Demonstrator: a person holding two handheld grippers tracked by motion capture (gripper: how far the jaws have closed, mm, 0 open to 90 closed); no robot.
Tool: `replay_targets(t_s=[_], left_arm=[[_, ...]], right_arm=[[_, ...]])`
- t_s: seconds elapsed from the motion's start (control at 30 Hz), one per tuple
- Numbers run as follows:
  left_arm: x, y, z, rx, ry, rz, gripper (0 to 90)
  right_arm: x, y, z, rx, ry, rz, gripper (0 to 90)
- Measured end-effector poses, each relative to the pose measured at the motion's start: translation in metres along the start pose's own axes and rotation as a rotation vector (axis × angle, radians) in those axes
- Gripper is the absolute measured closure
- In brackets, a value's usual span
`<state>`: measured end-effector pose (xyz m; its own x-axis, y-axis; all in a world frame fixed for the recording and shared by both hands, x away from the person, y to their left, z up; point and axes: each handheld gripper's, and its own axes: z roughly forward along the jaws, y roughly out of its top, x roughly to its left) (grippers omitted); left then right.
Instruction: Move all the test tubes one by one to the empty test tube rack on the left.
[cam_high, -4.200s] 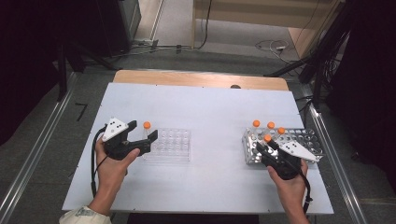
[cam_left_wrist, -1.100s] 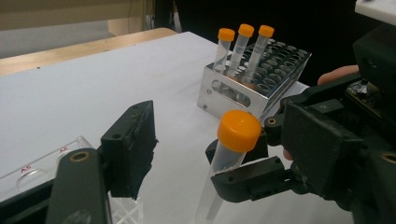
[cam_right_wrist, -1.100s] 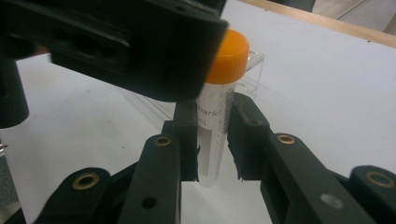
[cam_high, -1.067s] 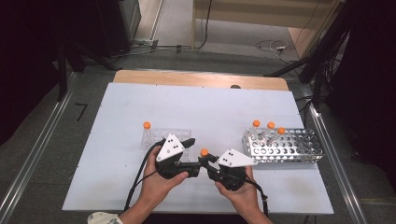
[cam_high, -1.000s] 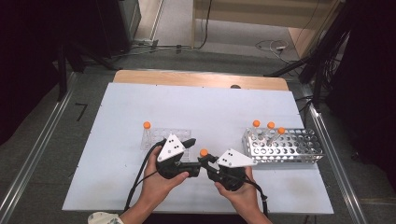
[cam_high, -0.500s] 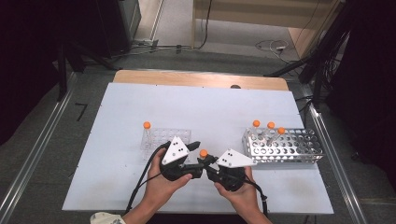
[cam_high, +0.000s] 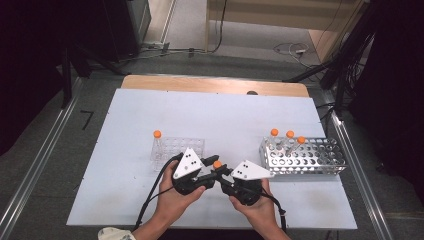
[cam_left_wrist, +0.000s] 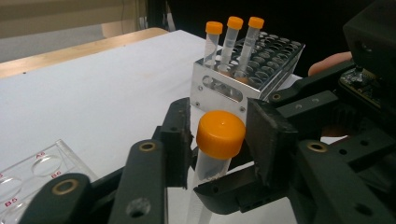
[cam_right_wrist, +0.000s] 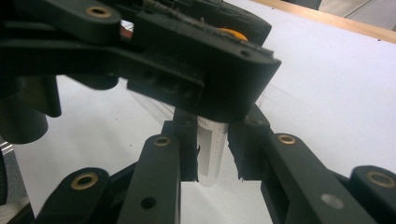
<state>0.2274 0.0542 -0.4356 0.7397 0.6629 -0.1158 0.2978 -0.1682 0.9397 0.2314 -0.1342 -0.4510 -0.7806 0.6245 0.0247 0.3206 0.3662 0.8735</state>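
Observation:
A clear tube with an orange cap (cam_high: 216, 164) stands upright between both grippers near the table's front middle. My right gripper (cam_right_wrist: 212, 156) is shut on the tube's clear body (cam_right_wrist: 211, 151), low down. My left gripper (cam_left_wrist: 218, 140) comes in from the other side, and its jaws have just been closing on the orange cap (cam_left_wrist: 220, 133); the pads now sit against its sides. In the high view the left gripper (cam_high: 210, 171) and right gripper (cam_high: 223, 175) meet tip to tip, each in a hand.
A metal rack (cam_high: 312, 161) at the right holds three orange-capped tubes (cam_high: 286, 136) at its left end. A clear plastic rack (cam_high: 182, 148) left of centre holds one tube (cam_high: 157, 136). The white board's front edge runs just under the hands.
The left gripper's jaws have closed in around the orange cap. Both hands have stayed put in the last second. Earlier still, each hand was out at its own rack.

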Motion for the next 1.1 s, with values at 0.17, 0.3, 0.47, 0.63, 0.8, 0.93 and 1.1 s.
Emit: replay_targets(t_s=[0.17, 0.3, 0.47, 0.63, 0.8, 0.93, 1.1], left_arm=[[0.001, 0.000, 0.000, -0.005, -0.003, -0.003, 69.9], [0.001, 0.000, 0.000, -0.003, 0.000, -0.002, 70.7], [0.001, 0.001, -0.002, -0.017, 0.000, -0.007, 71.1], [0.006, 0.004, -0.009, -0.033, 0.006, -0.018, 71.1], [0.015, 0.011, -0.020, -0.047, 0.020, -0.043, 71.1], [0.022, 0.017, -0.030, -0.055, 0.037, -0.064, 71.0], [0.029, 0.025, -0.042, -0.078, 0.054, -0.074, 71.0]], right_arm=[[0.000, 0.000, 0.000, 0.000, 0.002, -0.002, 71.7], [0.000, 0.000, 0.000, 0.002, 0.004, 0.001, 71.1], [0.000, 0.000, 0.000, -0.004, 0.006, 0.009, 59.0], [-0.002, -0.001, 0.001, 0.002, 0.004, 0.038, 36.1], [-0.008, -0.003, -0.001, -0.004, -0.008, 0.075, 24.8], [-0.012, -0.006, -0.003, -0.009, -0.014, 0.093, 24.4], [-0.015, -0.007, -0.006, -0.015, -0.026, 0.100, 24.5]])
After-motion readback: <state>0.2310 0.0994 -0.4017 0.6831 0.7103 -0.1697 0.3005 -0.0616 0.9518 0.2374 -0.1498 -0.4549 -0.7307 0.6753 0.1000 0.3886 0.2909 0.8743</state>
